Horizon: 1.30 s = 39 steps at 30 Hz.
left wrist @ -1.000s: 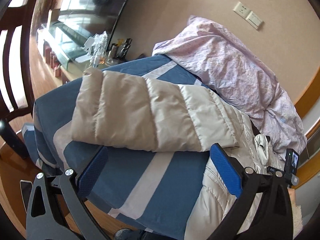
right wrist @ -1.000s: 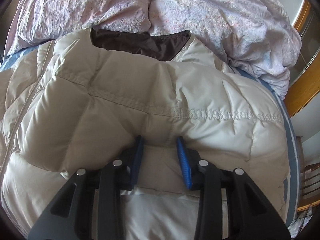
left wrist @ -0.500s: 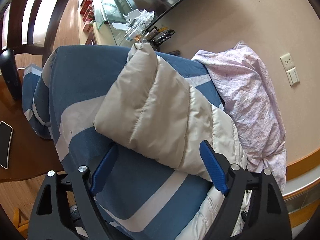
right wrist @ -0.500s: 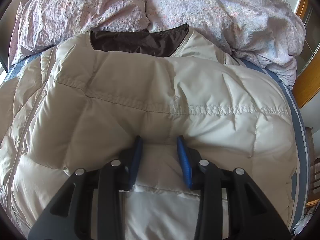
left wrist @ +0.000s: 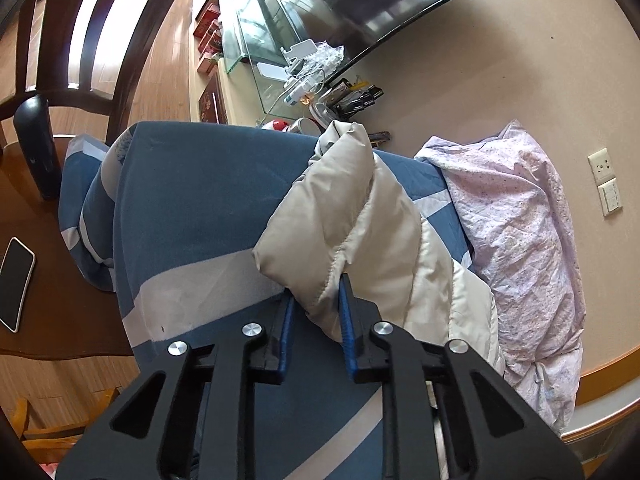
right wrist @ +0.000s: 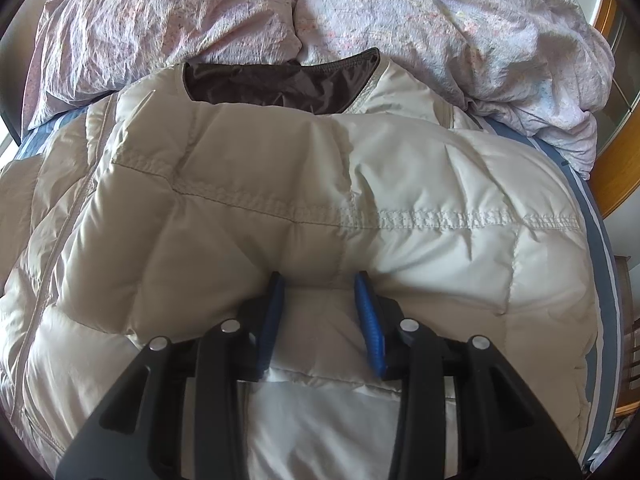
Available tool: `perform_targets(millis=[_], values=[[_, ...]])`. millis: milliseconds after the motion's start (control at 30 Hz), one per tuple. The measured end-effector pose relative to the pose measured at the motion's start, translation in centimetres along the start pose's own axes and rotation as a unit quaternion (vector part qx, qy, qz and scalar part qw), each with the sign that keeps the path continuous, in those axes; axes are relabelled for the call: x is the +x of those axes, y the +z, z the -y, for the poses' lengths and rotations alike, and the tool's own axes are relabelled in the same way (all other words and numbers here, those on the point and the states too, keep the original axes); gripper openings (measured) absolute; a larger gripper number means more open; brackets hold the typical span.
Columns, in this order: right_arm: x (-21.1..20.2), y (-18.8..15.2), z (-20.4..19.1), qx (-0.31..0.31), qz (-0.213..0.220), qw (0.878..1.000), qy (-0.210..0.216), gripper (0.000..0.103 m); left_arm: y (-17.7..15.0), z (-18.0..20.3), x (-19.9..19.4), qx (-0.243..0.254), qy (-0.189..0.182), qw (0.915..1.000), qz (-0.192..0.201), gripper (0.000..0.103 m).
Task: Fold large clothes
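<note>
A cream puffer jacket (right wrist: 320,208) lies on a bed with a blue and white cover (left wrist: 192,208). In the right wrist view its dark brown collar lining (right wrist: 276,88) faces the far side and one sleeve is folded across the body. My right gripper (right wrist: 320,292) is shut on that folded sleeve. In the left wrist view the other sleeve (left wrist: 344,216) lies out over the blue cover. My left gripper (left wrist: 316,300) is shut on the edge of that sleeve near its seam.
A crumpled lilac duvet (right wrist: 280,16) lies beyond the jacket and along the wall (left wrist: 520,240). A glass TV stand with clutter (left wrist: 280,60), a dark wooden chair (left wrist: 52,40) and a phone on a wooden table (left wrist: 16,280) stand left of the bed.
My left gripper swung around, moved onto the outstretched sleeve and closed on its edge; it was wide open before. My right gripper kept its hold and shifted slightly.
</note>
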State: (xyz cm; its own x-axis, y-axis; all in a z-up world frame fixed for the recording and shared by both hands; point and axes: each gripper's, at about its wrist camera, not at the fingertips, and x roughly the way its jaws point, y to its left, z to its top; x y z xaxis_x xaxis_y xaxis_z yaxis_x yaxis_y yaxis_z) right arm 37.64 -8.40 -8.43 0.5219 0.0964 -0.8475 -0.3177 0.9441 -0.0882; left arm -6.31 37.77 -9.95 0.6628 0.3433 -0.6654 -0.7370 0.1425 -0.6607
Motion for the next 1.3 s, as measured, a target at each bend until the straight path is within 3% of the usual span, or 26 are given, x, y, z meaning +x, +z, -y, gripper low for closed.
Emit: perform_targets(millis=[300, 500, 667, 800, 967, 1300], values=[[0.0, 0.0, 0.2, 0.001, -0.001, 1.0, 0.011, 0.039, 1.5, 5.1, -3.1, 0.061, -0.06, 0.9952, 0.048, 0.012], [0.0, 0.1, 0.2, -0.003, -0.001, 1.0, 0.011, 0.039, 1.6, 11.7, -6.1, 0.126, -0.118, 0.9827, 0.066, 0.011], [0.1, 0.1, 0.2, -0.003, -0.003, 1.0, 0.012, 0.039, -0.1, 18.4, -8.6, 0.195, -0.18, 0.9617, 0.069, 0.011], [0.2, 0.2, 0.4, 0.002, -0.005, 1.0, 0.02, 0.04, -2.6, 23.0, -9.4, 0.237, -0.231, 0.9426, 0.047, 0.011], [0.2, 0.3, 0.9, 0.015, -0.008, 0.999, 0.037, 0.04, -7.1, 27.8, -8.9, 0.271, -0.297, 0.9158, -0.008, 0.011], [0.0, 0.0, 1.8, 0.033, -0.006, 0.997, 0.074, 0.045, -17.8, 33.6, -6.4, 0.327, -0.362, 0.8659, -0.111, 0.011]])
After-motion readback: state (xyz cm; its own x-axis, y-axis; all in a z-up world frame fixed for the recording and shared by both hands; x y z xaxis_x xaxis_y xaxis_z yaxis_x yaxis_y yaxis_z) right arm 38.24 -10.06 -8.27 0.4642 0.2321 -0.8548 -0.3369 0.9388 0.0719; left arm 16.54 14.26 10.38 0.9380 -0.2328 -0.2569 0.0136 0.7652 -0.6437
